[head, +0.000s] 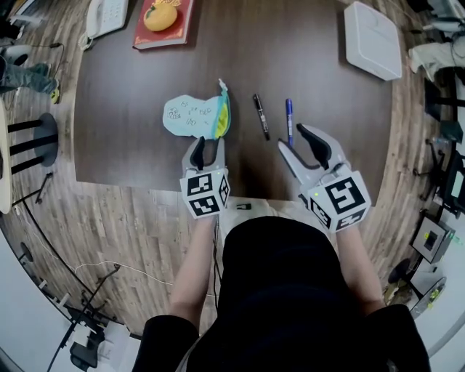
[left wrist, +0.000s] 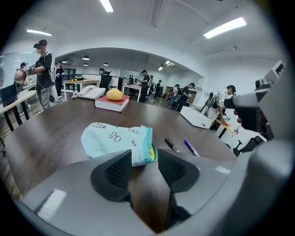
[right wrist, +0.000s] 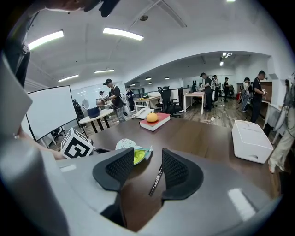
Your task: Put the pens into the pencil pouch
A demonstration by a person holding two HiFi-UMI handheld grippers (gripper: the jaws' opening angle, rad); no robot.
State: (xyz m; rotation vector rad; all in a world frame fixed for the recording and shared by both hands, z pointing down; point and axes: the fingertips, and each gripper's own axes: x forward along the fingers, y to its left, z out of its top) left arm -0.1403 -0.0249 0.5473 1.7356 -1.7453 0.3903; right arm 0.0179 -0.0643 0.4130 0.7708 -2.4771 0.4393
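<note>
Dark table [head: 131, 145]: pencil pouch [head: 190, 116] beyond wide, empty left tool [head: 206, 144]; black pen [head: 261, 116], blue pen [head: 289, 116] beyond wide, empty right tool [head: 291, 136].

Open-plan office: long dark meeting table [head: 305, 65] with desk phone [head: 105, 16], whiteboard [right wrist: 50, 113], work desks [right wrist: 196, 96], swivel chairs [right wrist: 167, 97], ceiling strip lights [right wrist: 122, 33].

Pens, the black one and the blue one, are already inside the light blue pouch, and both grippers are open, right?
Not inside. The black pen and the blue pen lie on the table, right of the pouch, as the head view shows. The left gripper and the right gripper are open.
</note>
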